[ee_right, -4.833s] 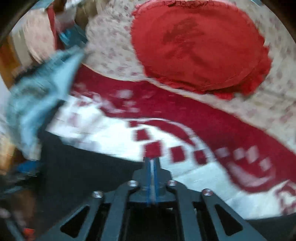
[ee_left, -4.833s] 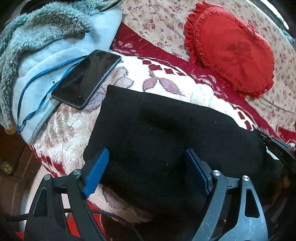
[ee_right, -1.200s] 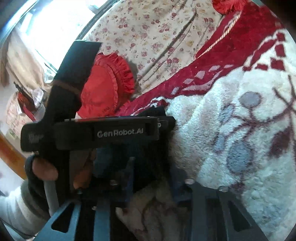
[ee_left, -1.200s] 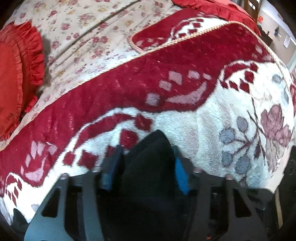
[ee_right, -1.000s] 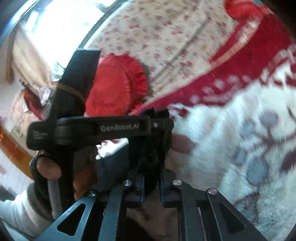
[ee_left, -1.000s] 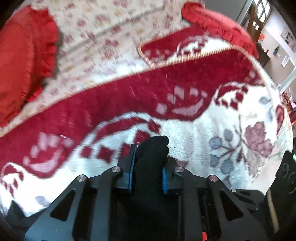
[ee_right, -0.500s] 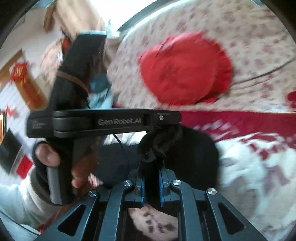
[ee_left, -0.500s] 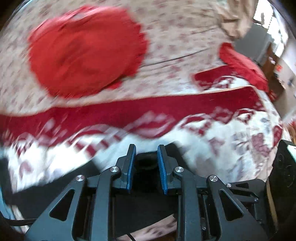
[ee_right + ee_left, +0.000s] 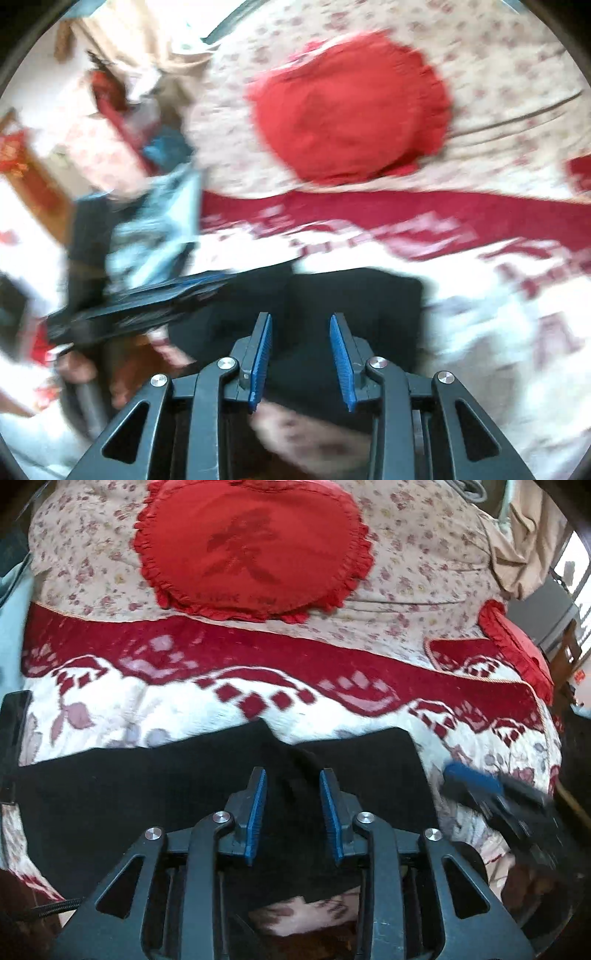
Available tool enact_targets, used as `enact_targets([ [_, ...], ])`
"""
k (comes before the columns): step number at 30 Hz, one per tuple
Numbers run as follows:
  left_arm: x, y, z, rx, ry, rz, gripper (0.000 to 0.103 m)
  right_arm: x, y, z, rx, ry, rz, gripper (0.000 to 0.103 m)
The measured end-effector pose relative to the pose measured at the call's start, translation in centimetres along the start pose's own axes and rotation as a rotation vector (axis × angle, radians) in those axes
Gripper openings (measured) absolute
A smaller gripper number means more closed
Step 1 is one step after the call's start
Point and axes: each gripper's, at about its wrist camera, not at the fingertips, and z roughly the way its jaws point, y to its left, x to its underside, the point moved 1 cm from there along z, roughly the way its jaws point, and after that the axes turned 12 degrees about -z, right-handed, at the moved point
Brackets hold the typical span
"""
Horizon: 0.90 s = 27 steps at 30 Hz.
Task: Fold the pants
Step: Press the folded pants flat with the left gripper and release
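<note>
Pants (image 9: pixel 129 797) black, lying folded on the blanket (image 9: pixel 184 705) of the bed, spread across the near edge. Two top corners visible in the left wrist view with a notch of blanket between them.

Left gripper (image 9: pixel 291 805) over the pants, pointed steeply down. Jaws opening, gap moderate; a ridge of black cloth between the blue pads (image 9: pixel 256 805) but not pressed by them.

Right gripper (image 9: pixel 301 354) over the right-hand part of the pants (image 9: pixel 354 295). Jaws opening, gap moderate; cloth below and between the pads (image 9: pixel 341 362), not clamped. View blurred.

Red cushion (image 9: pixel 251 546) on the floral sheet (image 9: pixel 424 554) beyond the blanket, well apart from the pants. Second red cushion (image 9: pixel 517 642) at far right. Phone (image 9: pixel 13 731) at left edge, just beside the pants.

Right gripper seen blurred at right edge of the left wrist view; left gripper and hand (image 9: pixel 85 373) blurred at left of the right wrist view.
</note>
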Motion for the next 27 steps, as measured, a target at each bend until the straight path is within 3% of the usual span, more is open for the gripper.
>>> enact_targets([
  [2,0.6,-0.9,0.6,-0.010,0.002,0.023,0.034,-0.5,-1.2,0.8,0.088,0.046,-0.015,0.029],
  [8,2.1,-0.5,4.5,-0.146,0.038,0.012,0.034,-1.6,-2.3,6.3,0.149,0.182,-0.089,0.026],
  [12,2.7,0.3,4.8,-0.137,0.039,-0.013,0.035,-2.3,-3.3,8.1,0.160,0.236,-0.104,0.026],
  [20,3.4,0.4,4.4,-0.129,0.035,-0.025,0.037,0.4,0.3,2.5,0.133,0.212,-0.119,0.027],
  [24,3.6,0.4,4.4,-0.126,0.027,-0.027,0.038,3.3,1.1,4.7,0.150,0.327,-0.134,0.029],
  [27,3.8,0.6,4.1,-0.125,0.025,-0.028,0.038,3.4,1.5,4.3,0.164,0.310,-0.128,0.030],
])
